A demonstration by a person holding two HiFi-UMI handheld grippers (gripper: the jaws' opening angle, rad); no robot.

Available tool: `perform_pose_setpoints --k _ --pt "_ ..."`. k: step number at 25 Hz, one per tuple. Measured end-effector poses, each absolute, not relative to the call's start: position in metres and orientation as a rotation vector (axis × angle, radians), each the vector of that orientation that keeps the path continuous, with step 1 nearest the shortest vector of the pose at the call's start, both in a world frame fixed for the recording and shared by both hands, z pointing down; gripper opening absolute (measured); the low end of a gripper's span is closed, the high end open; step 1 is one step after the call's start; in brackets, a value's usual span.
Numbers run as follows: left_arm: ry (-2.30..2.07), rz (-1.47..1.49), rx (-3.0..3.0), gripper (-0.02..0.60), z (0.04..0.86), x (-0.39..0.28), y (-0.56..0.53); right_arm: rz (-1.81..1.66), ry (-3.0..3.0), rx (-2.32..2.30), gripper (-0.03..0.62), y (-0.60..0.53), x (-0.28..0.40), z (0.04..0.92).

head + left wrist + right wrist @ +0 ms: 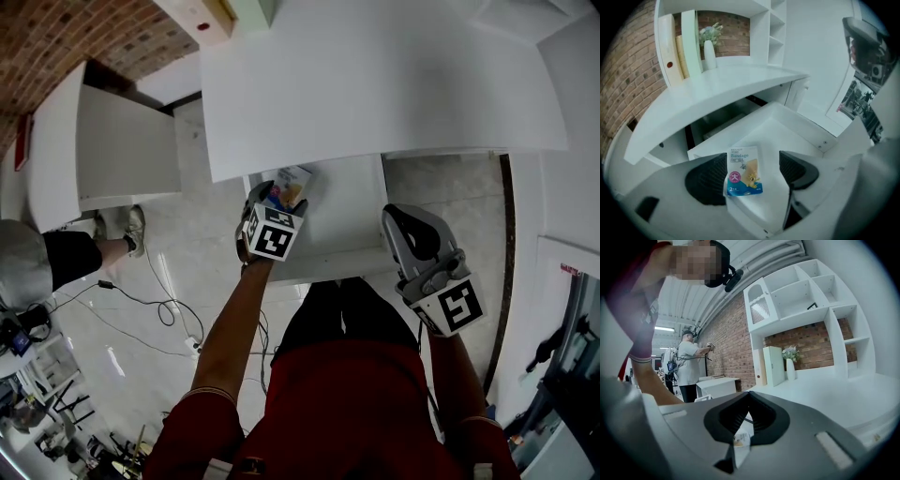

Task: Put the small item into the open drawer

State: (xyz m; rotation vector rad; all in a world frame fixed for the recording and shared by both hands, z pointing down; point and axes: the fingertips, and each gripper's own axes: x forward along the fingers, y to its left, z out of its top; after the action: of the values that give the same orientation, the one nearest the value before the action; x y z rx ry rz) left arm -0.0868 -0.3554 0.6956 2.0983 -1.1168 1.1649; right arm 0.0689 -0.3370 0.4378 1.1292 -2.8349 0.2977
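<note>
The small item is a flat bandage packet [743, 171], white and blue with a cartoon figure. It lies just inside the near edge of the open white drawer [787, 126], under the desk top. My left gripper [754, 172] hangs over it with the jaws wide apart. The packet sits close to the left pad [710, 180] and well clear of the right pad [797, 168]. In the head view the packet [289, 180] shows just beyond the left gripper [272, 199], in the drawer [347, 216]. My right gripper [405, 217] hovers shut and empty by the drawer's right side.
A curved white desk top [375, 84] overhangs the drawer. On it stand a shelf unit and a white vase [708, 52] against a brick wall. Another white desk [112, 141] is at the left, with a person's leg [94, 251] and floor cables [155, 307] nearby.
</note>
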Motion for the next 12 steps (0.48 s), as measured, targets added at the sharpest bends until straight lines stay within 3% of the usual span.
perform_pose_setpoints --k 12 --pt "-1.356 0.627 2.332 0.197 0.527 -0.074 -0.338 0.301 -2.885 1.045 0.011 -0.317 0.051 0.429"
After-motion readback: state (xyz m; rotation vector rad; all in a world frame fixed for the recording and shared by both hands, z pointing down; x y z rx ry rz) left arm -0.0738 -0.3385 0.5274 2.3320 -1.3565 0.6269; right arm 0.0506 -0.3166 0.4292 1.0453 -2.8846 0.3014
